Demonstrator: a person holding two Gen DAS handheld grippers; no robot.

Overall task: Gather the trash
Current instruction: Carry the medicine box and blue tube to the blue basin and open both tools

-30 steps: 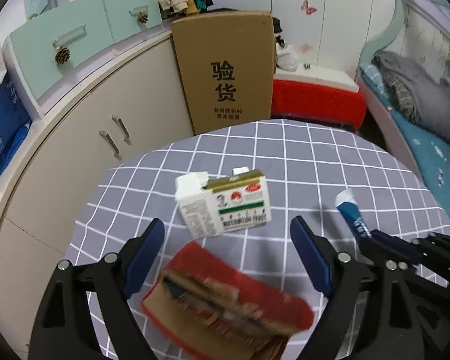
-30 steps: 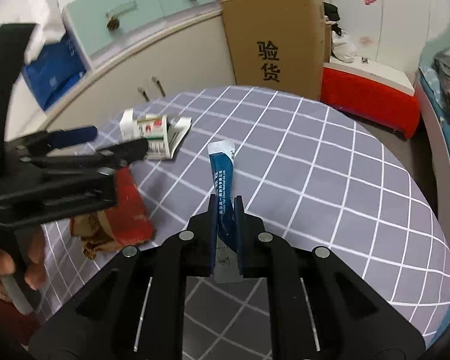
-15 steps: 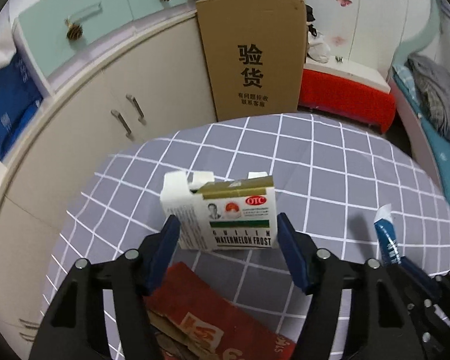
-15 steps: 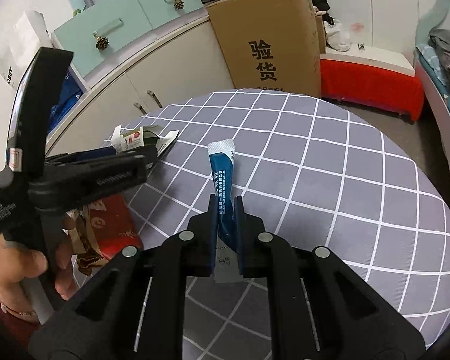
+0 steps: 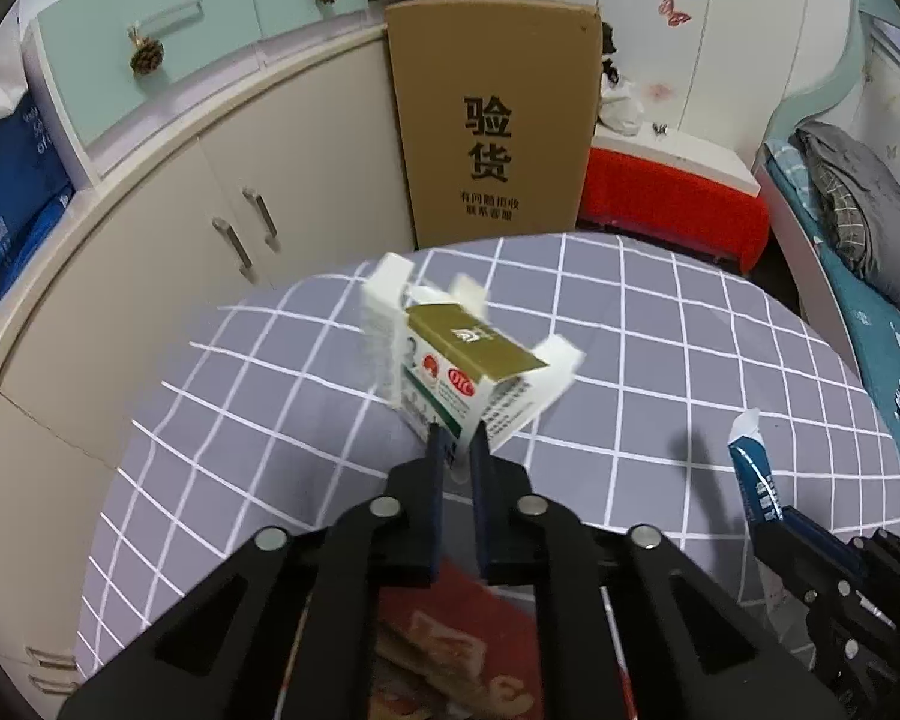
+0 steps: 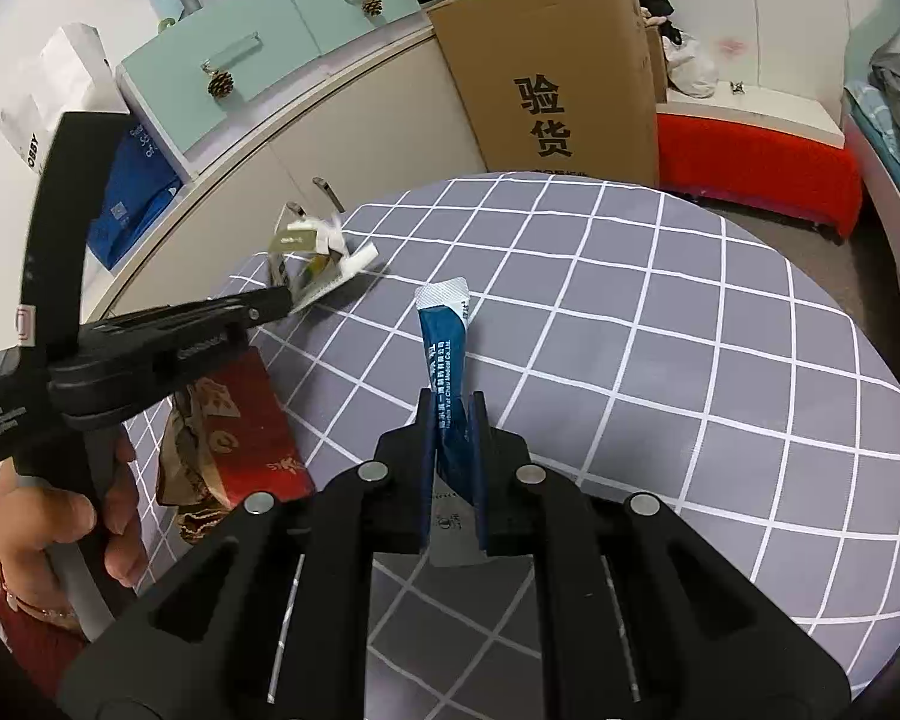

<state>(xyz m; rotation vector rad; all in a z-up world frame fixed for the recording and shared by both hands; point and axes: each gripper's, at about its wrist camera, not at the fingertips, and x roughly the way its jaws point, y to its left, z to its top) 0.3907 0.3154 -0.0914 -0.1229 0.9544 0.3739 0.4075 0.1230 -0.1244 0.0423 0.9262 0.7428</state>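
The empty medicine carton (image 5: 459,375), light thin cardboard with open flaps, is pinched by its near corner in the just-closed left gripper (image 5: 456,456) above the checked tablecloth (image 5: 660,324), and is judged easily crushed, while the limp, slick blue foil sachet (image 6: 444,354) is clamped low in the right gripper (image 6: 453,420).
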